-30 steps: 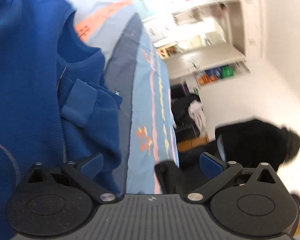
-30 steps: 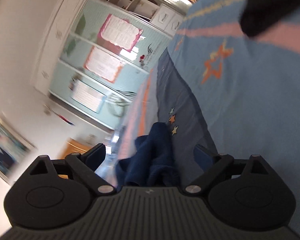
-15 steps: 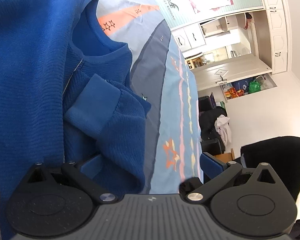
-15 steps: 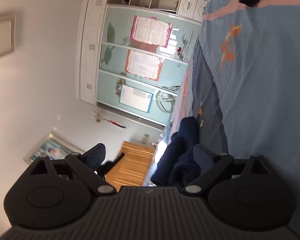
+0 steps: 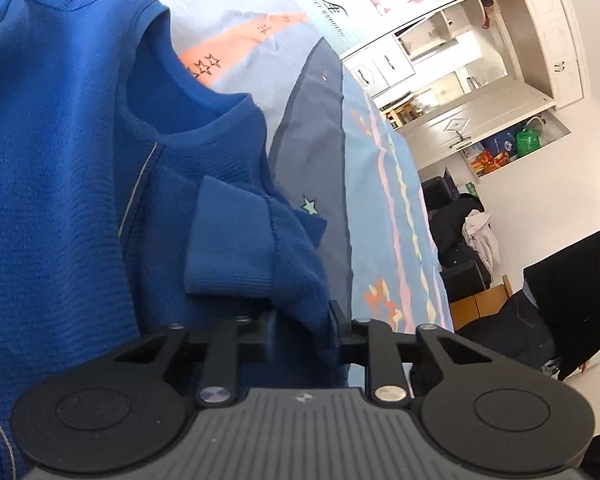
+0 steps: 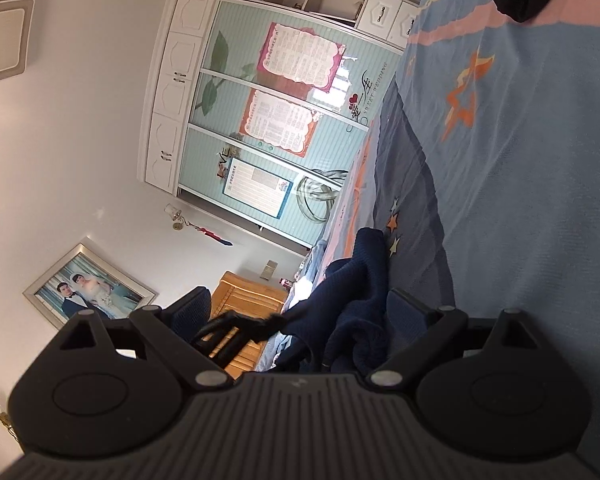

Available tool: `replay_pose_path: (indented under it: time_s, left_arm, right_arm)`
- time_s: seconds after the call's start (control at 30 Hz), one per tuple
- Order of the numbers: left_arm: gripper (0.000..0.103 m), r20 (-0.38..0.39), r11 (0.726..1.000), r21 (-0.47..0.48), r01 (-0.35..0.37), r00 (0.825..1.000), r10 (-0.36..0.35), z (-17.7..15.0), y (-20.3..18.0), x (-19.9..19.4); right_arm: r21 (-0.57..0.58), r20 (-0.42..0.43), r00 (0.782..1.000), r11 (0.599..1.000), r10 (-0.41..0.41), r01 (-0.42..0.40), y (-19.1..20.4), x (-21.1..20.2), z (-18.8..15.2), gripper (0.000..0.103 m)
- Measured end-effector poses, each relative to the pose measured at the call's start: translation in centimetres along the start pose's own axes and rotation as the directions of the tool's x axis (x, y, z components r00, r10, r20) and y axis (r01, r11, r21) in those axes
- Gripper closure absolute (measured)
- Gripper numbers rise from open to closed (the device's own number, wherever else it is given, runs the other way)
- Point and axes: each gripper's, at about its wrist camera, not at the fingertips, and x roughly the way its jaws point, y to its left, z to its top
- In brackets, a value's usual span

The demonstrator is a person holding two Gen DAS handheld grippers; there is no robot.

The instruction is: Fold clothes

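A blue sweatshirt (image 5: 60, 184) lies on the star-patterned bedsheet (image 5: 384, 216), its neck opening toward the top of the left wrist view. One sleeve with a ribbed cuff (image 5: 228, 244) is folded across the chest. My left gripper (image 5: 302, 320) is shut on the sleeve fabric just below the cuff. In the right wrist view the sweatshirt (image 6: 360, 280) looks dark and bunched on the bedsheet (image 6: 520, 160). My right gripper (image 6: 300, 312) is open, with the cloth between and beyond its fingers, not clamped.
A wardrobe with sliding doors (image 6: 268, 128) stands beyond the bed. A wooden cabinet (image 6: 244, 304) and a framed photo (image 6: 88, 292) are on the far side. A dark-clothed person (image 5: 572, 288) stands at the bed's edge.
My left gripper has moved in over the folded sleeve and shut on its fabric. My right gripper has stayed open and swung a little, with the bunched cloth now closer between its fingers.
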Motion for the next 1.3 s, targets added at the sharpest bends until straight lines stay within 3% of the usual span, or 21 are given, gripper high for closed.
replay_pose_path:
  time_s: [0.03, 0.23, 0.37, 0.47, 0.53, 0.6, 0.77, 0.83, 0.93, 1.0, 1.03, 1.07, 1.17, 1.23, 1.3]
  left_arm:
    - [0.092, 0.002, 1.0, 0.002, 0.004, 1.0, -0.004, 0.0, 0.0, -0.1]
    - [0.097, 0.072, 0.999, 0.031, 0.034, 0.997, -0.036, -0.1, -0.5, -1.8]
    - [0.097, 0.166, 0.998, 0.035, 0.057, 0.984, -0.062, 0.3, -1.1, -4.7]
    - [0.097, 0.229, 0.998, 0.022, 0.066, 0.971, -0.069, 0.8, -1.1, -6.9]
    - [0.097, 0.256, 0.997, 0.015, 0.074, 0.964, -0.076, 1.2, -1.0, -8.3]
    - [0.097, 0.267, 0.995, 0.014, 0.094, 0.959, -0.095, 1.7, -1.0, -9.5]
    - [0.097, 0.262, 0.989, 0.043, 0.144, 0.953, -0.15, 2.8, -2.0, -11.0]
    - [0.097, 0.25, 0.985, 0.059, 0.161, 0.953, -0.17, 3.3, -2.5, -11.1]
    - [0.097, 0.211, 0.98, 0.093, 0.174, 0.959, -0.19, 4.2, -3.6, -10.8]
    - [0.097, 0.186, 0.974, 0.132, 0.186, 0.96, -0.208, 4.6, -4.7, -10.6]
    - [0.097, 0.174, 0.97, 0.149, 0.194, 0.96, -0.219, 4.8, -5.2, -10.6]
    - [0.097, 0.159, 0.965, 0.157, 0.209, 0.959, -0.234, 5.1, -5.8, -10.5]
    - [0.097, 0.112, 0.954, 0.199, 0.224, 0.962, -0.249, 6.0, -8.0, -10.2]
    - [0.097, 0.078, 0.946, 0.222, 0.235, 0.963, -0.258, 6.5, -9.4, -10.0]
    - [0.097, 0.054, 0.935, 0.251, 0.251, 0.961, -0.272, 7.0, -11.1, -9.8]
  right_arm:
    - [0.002, 0.001, 1.0, 1.0, 0.002, -0.002, 0.0, -0.1, 0.0, 0.008]
    - [0.005, 0.001, 1.0, 1.0, 0.007, -0.007, 0.0, -0.5, 0.1, 0.008]
    - [0.05, 0.015, 1.0, 0.998, 0.028, -0.028, -0.4, -2.8, 0.7, 0.008]
    - [0.178, 0.02, 0.994, 0.978, 0.11, -0.111, -1.0, -2.7, 0.7, 0.004]
    - [0.278, 0.003, 0.98, 0.941, 0.2, -0.193, -1.2, -2.0, 0.4, 0.003]
    - [0.326, -0.031, 0.965, 0.915, 0.26, -0.236, -0.6, -0.9, -0.2, 0.002]
    - [0.396, -0.095, 0.95, 0.887, 0.297, -0.237, 1.2, 1.7, -2.4, 0.0]
    - [0.389, -0.128, 0.949, 0.894, 0.289, -0.22, 1.9, 2.7, -3.4, 0.0]
    - [0.258, -0.242, 0.942, 0.951, 0.232, -0.168, 4.4, 4.2, -4.8, 0.0]
    - [0.012, -0.315, 0.939, 0.99, 0.139, -0.142, 7.8, 4.8, -6.2, 0.0]
    - [-0.122, -0.34, 0.937, 0.984, 0.084, -0.132, 9.6, 5.1, -7.0, 0.001]
    - [-0.253, -0.357, 0.934, 0.959, 0.027, -0.124, 11.4, 5.3, -7.7, 0.003]
    - [-0.533, -0.349, 0.923, 0.844, -0.161, -0.054, 14.8, 6.6, -10.1, 0.039]
    - [-0.655, -0.324, 0.907, 0.756, -0.27, -0.009, 16.2, 7.6, -11.4, 0.068]
    - [-0.723, -0.306, 0.888, 0.69, -0.343, 0.018, 16.9, 8.5, -12.2, 0.081]
